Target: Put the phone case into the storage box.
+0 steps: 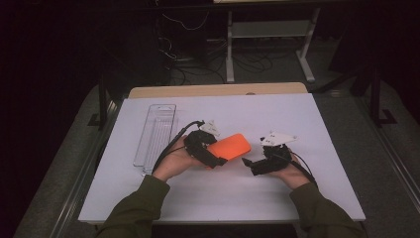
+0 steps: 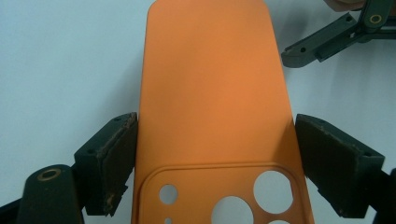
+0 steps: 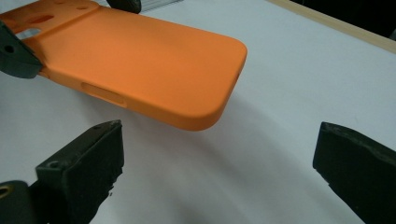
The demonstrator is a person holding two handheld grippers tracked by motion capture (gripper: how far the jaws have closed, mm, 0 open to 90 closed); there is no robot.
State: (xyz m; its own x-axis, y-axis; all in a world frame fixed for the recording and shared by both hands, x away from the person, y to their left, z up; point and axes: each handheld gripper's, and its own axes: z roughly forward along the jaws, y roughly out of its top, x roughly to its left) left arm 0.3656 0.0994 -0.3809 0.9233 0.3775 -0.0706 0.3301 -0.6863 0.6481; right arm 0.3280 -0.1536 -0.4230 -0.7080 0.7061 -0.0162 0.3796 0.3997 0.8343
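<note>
The room is dark. A white sheet (image 1: 297,124) covers the table. Behind the table's far edge, cables (image 1: 198,64) lie on the floor beside a white frame (image 1: 267,29).

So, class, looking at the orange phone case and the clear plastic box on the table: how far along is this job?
Done: the left gripper has clamped the orange phone case at its camera end, lifted off the table. In hand: the right gripper waits open by the free end. Left: probably reaching the clear box, apart at the left.

My left gripper (image 1: 218,157) is clamped, jaws pressing from both sides; my right gripper (image 1: 250,166) sits just beside it, jaws spread wide, both forearms low.
</note>
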